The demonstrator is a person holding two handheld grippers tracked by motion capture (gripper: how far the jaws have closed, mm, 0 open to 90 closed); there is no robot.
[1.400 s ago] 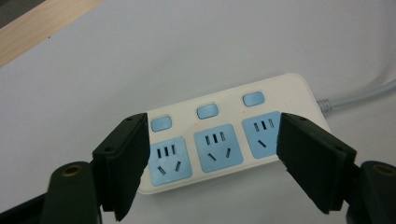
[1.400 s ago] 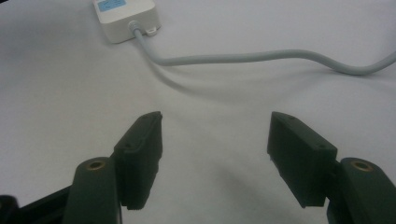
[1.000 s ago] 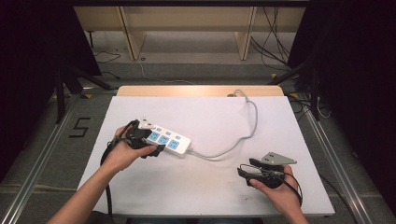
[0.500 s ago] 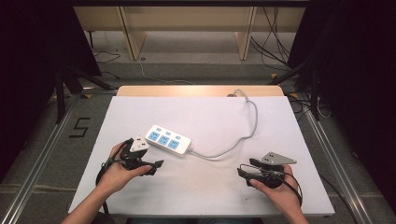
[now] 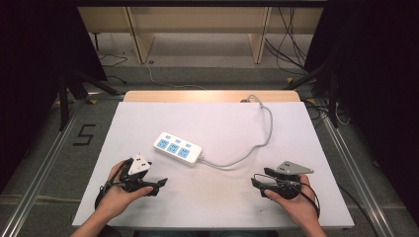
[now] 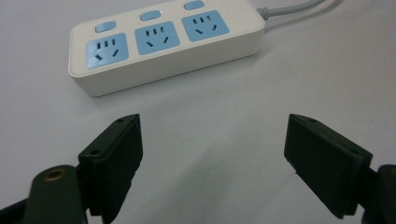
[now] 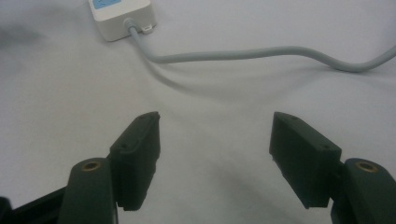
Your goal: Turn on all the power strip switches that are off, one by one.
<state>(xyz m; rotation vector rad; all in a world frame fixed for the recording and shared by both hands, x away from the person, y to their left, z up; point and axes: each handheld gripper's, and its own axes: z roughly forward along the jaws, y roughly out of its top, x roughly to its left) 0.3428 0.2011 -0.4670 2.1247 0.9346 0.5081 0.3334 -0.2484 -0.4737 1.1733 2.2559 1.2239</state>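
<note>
White desk [image 5: 217,207] surface runs under both of my tools. Nearest me, my left gripper [image 6: 212,154] has its jaws spread wide with nothing between them, only bare desk. Just ahead of those jaws, apart from them, lies the power strip [image 6: 163,44], flat, its three blue sockets facing up. My right gripper [image 7: 215,156] is likewise spread wide and holds nothing, its jaws touching no object. Ahead of them the grey cord [image 7: 261,55] curves across from left to right, and beyond their left side I see the strip's cord end. Farther out, the cord runs to the desk's far edge.
</note>
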